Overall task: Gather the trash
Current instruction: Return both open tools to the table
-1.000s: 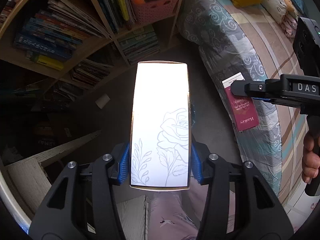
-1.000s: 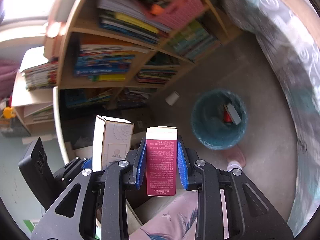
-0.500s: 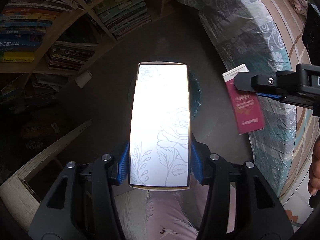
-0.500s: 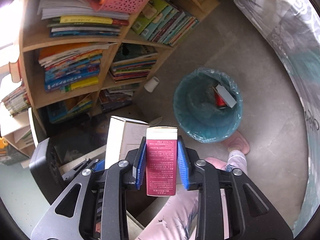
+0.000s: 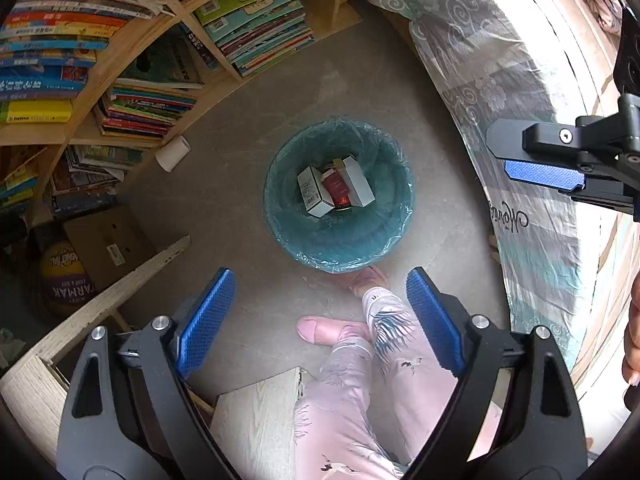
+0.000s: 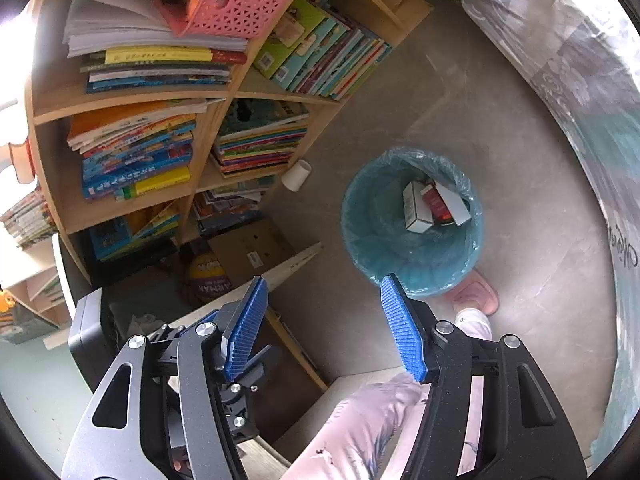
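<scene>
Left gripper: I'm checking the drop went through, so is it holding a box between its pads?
No: the left gripper stands open with only floor between its pads, and the white box lies in the bin.

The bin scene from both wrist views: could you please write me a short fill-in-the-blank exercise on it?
1. The boxes lie inside the ____ bin.
2. Between the left gripper fingers there is ____.
3. The red box lies between two ____ boxes.
4. The paper cup lies on the ____.

Answers: teal; nothing; white; floor

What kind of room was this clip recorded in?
Most likely a bedroom: a bed with a patterned cover runs alongside a wooden bookshelf packed with books, and a lined waste bin stands on the bare floor between them.
</scene>
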The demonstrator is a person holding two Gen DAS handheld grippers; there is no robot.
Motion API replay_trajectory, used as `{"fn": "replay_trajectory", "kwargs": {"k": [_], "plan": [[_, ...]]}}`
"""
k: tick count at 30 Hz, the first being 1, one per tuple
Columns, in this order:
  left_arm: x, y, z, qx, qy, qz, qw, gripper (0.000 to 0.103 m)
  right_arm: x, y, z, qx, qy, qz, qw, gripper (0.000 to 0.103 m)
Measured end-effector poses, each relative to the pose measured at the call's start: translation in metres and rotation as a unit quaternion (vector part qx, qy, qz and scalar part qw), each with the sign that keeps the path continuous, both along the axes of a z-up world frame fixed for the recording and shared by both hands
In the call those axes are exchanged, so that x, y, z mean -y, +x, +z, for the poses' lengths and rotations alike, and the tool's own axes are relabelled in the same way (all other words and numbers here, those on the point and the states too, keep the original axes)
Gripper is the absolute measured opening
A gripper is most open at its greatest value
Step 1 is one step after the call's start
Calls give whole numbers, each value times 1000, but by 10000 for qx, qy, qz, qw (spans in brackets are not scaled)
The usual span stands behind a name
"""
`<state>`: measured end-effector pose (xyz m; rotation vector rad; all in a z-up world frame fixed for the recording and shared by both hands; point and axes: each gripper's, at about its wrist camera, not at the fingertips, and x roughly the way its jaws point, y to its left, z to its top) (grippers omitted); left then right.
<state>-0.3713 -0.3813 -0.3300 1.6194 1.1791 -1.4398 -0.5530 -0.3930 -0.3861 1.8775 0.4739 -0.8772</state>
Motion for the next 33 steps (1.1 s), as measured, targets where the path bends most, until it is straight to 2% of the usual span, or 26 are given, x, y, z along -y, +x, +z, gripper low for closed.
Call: {"fn": "replay_trajectory", "kwargs": {"k": [5,7,9,12,16,21,24,27,30,33], "plan": [[0,7,13,-52,-90,187,9998,85,1,1,10,12,-70,83,9999,61],[1,11,21,-87,-140,255,9995,85,1,2,18,11,-123,147,9998,64],[1,17,32,-121,-237,354,9990,86,1,4,28,0,-211,209,9996,71],[1,24,51,-117,-415,466,9980,88,0,7,42,39,-329,260,9991,72],[0,41,87,-204,-668,720,9950,88,2,18,72,78,-579,475,9972,72],[-11,72,136,-240,-970,1211,9876,91,10,47,117,146,-976,1095,9891,76],[-23,98,167,-171,-1246,1623,9787,92,18,74,148,355,-1254,1519,9798,76],[-39,131,197,-73,-1562,2151,9640,92,25,110,179,547,-1568,2047,9646,79],[-58,169,222,-5,-1770,2719,9459,93,31,153,207,697,-1846,2594,9454,80],[-79,204,240,383,-1979,3187,9262,95,33,197,230,884,-2040,3083,9249,80]]}}
